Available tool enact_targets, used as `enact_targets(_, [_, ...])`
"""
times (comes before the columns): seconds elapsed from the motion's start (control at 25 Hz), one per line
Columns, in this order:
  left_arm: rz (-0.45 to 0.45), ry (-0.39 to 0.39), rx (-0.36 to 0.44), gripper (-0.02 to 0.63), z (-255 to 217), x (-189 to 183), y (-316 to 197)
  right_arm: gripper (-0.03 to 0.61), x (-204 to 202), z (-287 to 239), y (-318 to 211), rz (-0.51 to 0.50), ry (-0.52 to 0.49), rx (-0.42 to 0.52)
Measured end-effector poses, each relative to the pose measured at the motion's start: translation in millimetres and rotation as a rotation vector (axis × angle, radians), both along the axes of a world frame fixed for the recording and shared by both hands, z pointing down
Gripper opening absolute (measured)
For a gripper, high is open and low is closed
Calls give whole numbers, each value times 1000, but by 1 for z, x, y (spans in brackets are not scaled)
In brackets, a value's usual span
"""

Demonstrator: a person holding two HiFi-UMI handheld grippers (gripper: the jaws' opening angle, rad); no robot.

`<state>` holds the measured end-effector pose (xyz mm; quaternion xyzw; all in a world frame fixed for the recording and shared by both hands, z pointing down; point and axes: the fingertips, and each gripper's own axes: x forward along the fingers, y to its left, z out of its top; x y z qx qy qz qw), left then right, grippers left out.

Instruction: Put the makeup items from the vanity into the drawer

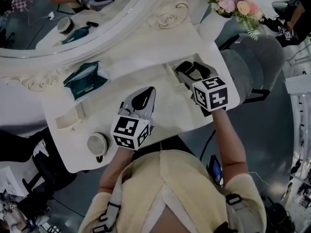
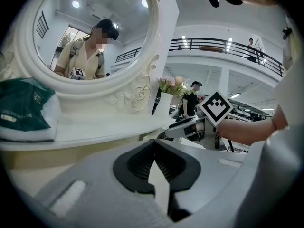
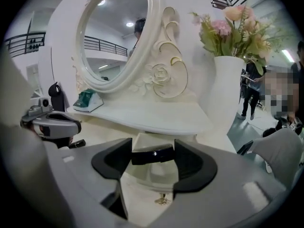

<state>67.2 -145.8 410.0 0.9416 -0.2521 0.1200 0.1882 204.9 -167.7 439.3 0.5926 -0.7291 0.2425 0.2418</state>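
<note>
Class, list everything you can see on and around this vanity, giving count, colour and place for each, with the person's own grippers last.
White vanity table: 1, white, middle of the head view.
Oval white-framed mirror: 1, white, at the vanity's back.
Teal tissue pack: 1, teal, on the shelf below the mirror.
Round cream jar: 1, cream, near the vanity's front left corner.
Pink flower bouquet: 1, pink and peach, in a white vase by the vanity's right end.
Grey padded chair: 1, grey, right of the vanity.
Open white drawer: 1, white, under the right gripper.
Slim black makeup stick: 1, black, between the right gripper's jaws.
Left gripper: 1, grey, shut, empty.
Right gripper: 1, grey, shut on the stick.
</note>
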Motion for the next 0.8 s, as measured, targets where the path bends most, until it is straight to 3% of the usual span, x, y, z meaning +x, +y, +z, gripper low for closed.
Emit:
enact_targets(0.32, [14,-2,-11,-2,5,4,-4,279,-7,11,-17,-77,27,-112])
enact_targets(0.8, [29,6,-20,-2,6,4,-6,281,-11,23,-21,-126,36,-182])
